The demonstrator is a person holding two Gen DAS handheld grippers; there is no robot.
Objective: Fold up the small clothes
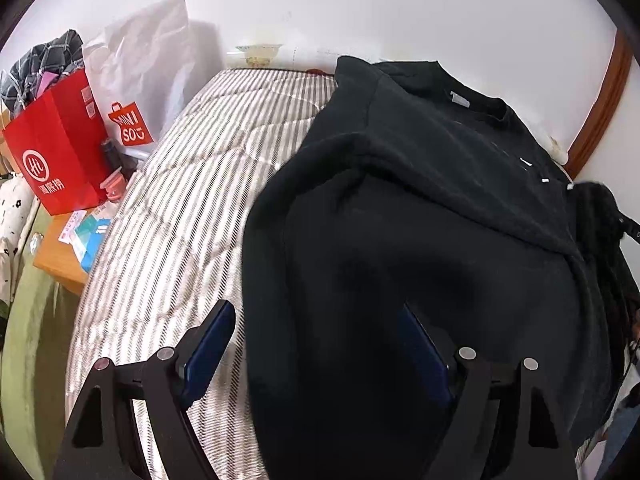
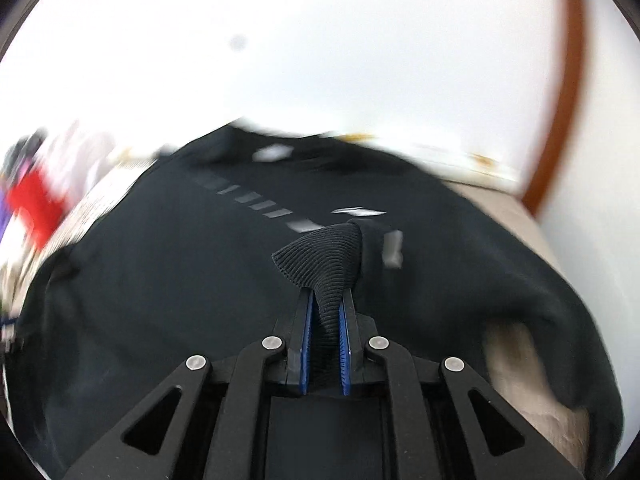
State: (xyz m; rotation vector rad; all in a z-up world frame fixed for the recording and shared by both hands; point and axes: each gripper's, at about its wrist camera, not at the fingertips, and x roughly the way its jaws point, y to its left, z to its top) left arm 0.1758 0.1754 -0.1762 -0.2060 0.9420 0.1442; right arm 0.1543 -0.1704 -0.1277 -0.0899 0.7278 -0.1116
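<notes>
A black sweatshirt (image 1: 420,208) lies on a striped bed cover (image 1: 188,200), its left sleeve folded across the body and the collar toward the wall. My left gripper (image 1: 316,320) is open and empty, its jaws wide apart over the garment's lower left edge. In the right wrist view, my right gripper (image 2: 327,300) is shut on a ribbed black cuff (image 2: 324,256) and holds it above the sweatshirt (image 2: 180,280). That view is blurred.
A red paper bag (image 1: 56,152) and a white Miniso bag (image 1: 140,80) stand on a wooden bedside table (image 1: 60,260) at the left. A white wall runs behind the bed. A brown wooden frame (image 1: 600,108) curves at the right. Another dark item (image 1: 604,232) lies at the sweatshirt's right.
</notes>
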